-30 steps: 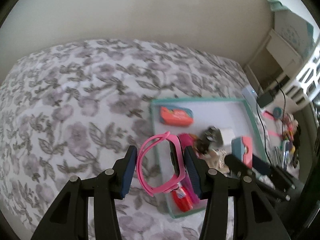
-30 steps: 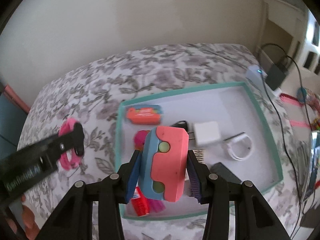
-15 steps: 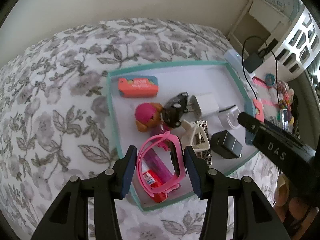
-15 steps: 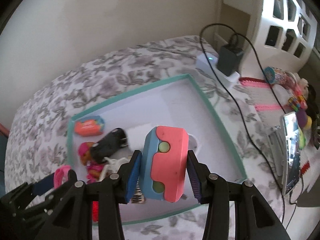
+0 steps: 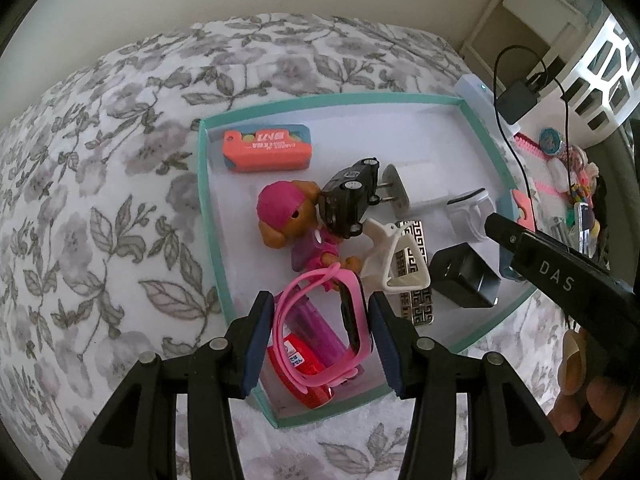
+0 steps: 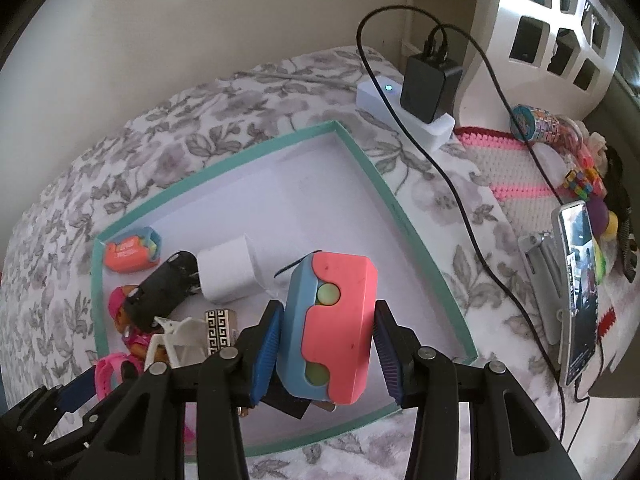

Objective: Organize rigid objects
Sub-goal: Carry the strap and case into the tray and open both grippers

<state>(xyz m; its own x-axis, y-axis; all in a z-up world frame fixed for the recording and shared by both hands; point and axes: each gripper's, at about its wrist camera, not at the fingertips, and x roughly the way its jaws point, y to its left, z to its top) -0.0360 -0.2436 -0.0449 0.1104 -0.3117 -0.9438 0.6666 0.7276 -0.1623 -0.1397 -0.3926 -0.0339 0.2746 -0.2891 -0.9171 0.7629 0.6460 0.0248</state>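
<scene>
A teal-rimmed tray lies on a floral bedspread. My left gripper is shut on a pink wristwatch, held over the tray's near left corner, above a red tube. My right gripper is shut on a pink and blue case over the near part of the tray. In the tray lie an orange case, a toy dog with a pink cap, a black toy car, a white charger, a white clip and a black adapter.
Right of the tray a white power strip carries a black plug whose cable runs across the bed. A phone stands on a crocheted mat beside several small toys. A wall rises behind the bed.
The left gripper has carried the watch from above the bedspread to over the tray's near left corner. The right gripper has carried the case to the right across the tray and lower.
</scene>
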